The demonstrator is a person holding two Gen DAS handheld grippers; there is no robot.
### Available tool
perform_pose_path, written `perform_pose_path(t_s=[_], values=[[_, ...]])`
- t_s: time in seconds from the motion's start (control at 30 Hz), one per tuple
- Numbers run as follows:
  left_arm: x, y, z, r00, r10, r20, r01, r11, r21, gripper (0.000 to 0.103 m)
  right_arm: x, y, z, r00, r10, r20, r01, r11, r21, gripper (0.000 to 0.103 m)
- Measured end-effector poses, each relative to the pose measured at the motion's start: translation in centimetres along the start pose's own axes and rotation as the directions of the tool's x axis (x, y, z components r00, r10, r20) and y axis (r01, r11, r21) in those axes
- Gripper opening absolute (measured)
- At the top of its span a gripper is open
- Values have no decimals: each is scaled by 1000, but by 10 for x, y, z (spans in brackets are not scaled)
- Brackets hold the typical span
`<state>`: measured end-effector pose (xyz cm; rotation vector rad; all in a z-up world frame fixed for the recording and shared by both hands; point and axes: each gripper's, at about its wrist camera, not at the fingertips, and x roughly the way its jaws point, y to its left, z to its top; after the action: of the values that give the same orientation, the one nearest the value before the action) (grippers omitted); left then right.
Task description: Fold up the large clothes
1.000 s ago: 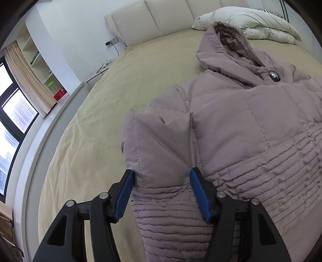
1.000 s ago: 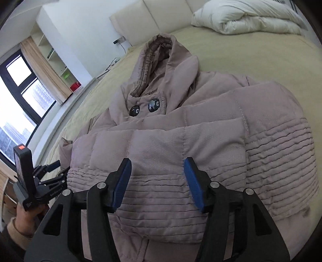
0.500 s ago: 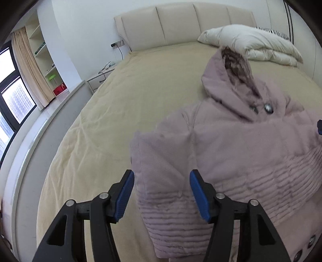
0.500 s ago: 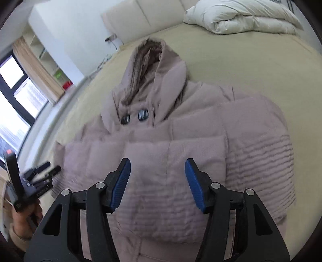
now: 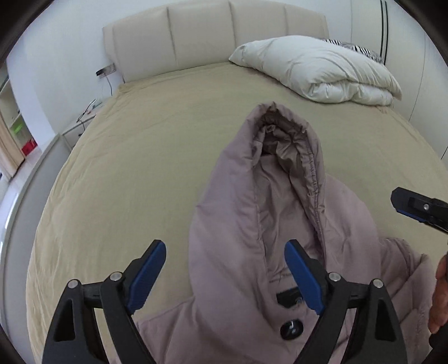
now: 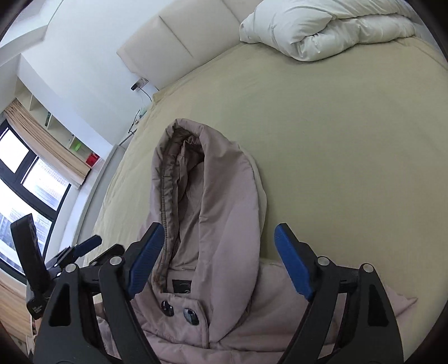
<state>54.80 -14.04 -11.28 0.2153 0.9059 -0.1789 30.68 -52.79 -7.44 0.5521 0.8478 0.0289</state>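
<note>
Here the mauve hooded coat [image 5: 280,224] lies on the bed [image 5: 140,168], hood toward the headboard [image 5: 218,36]. The left gripper [image 5: 224,277] and right gripper [image 6: 215,263] hover above the hood, jaws opening, pinching nothing.

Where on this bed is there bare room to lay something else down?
The widest bare sheet lies left of the coat's hood, up to the headboard. Another patch lies between hood and duvet. The near edge is crowded by the coat.
</note>
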Motion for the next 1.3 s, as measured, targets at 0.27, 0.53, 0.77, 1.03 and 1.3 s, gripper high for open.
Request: perform_pose_path(t_s=[0.27,0.53,0.77,1.03,1.3], values=[[76,-16,11,984,163,-68,-161,986,35,82,32,-27,-10,999,-18,-33,18,1000,1,81],[60,27,-6,999,-15,-36,11,994,-112,21,65,1,13,1000,-21,-22,19,998,-56,81],[19,37,-17,996,-36,85,44,994,-95,17,125,60,44,954,-298,9,286,904,-318,81],[-4,40,-32,988,-58,143,72,993,-93,16,126,35,64,955,-294,-29,282,938,-201,24],[-65,57,-56,968,-112,223,147,979,-144,15,27,75,47,976,-144,166,194,920,-340,9]])
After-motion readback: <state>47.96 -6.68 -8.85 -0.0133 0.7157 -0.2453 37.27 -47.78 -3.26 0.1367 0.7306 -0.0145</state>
